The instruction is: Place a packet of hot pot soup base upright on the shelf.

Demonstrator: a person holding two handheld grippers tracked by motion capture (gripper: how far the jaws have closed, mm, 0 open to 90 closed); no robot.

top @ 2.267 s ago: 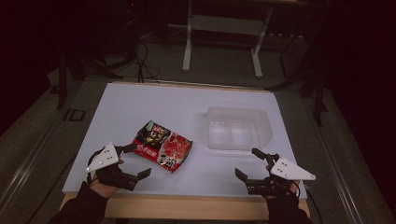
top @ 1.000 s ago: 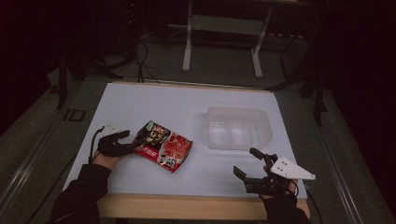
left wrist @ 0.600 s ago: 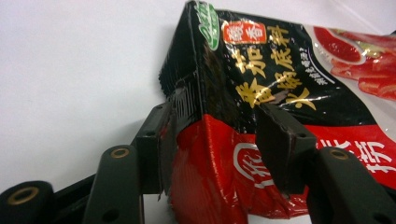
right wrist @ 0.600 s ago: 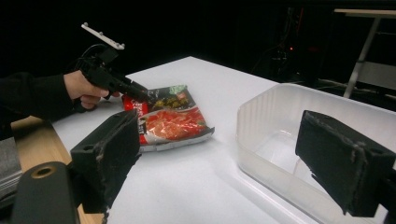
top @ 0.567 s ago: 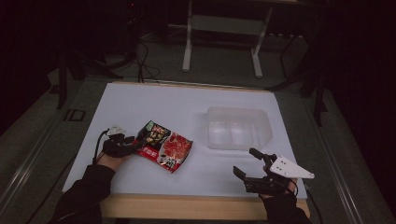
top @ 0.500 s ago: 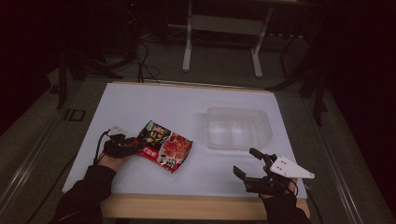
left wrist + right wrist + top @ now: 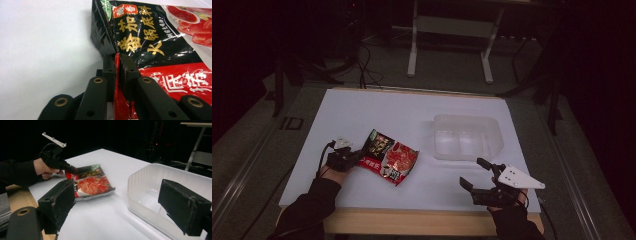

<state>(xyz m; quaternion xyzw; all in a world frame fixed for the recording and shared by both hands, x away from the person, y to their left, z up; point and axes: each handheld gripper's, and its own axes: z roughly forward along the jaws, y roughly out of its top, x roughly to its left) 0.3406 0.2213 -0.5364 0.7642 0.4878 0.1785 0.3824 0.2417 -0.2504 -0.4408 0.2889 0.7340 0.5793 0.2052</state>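
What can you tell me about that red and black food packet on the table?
The packet is a glossy, crinkly plastic pouch, black at one end and red at the other, with yellow Chinese lettering, a green mark at one corner and pictures of sliced tomato. It looks sealed and fairly full. It lies flat on the white table, askew, left of the clear plastic tub and apart from it. The left tool has just been closing and now pinches the packet's edge between its black jaws.
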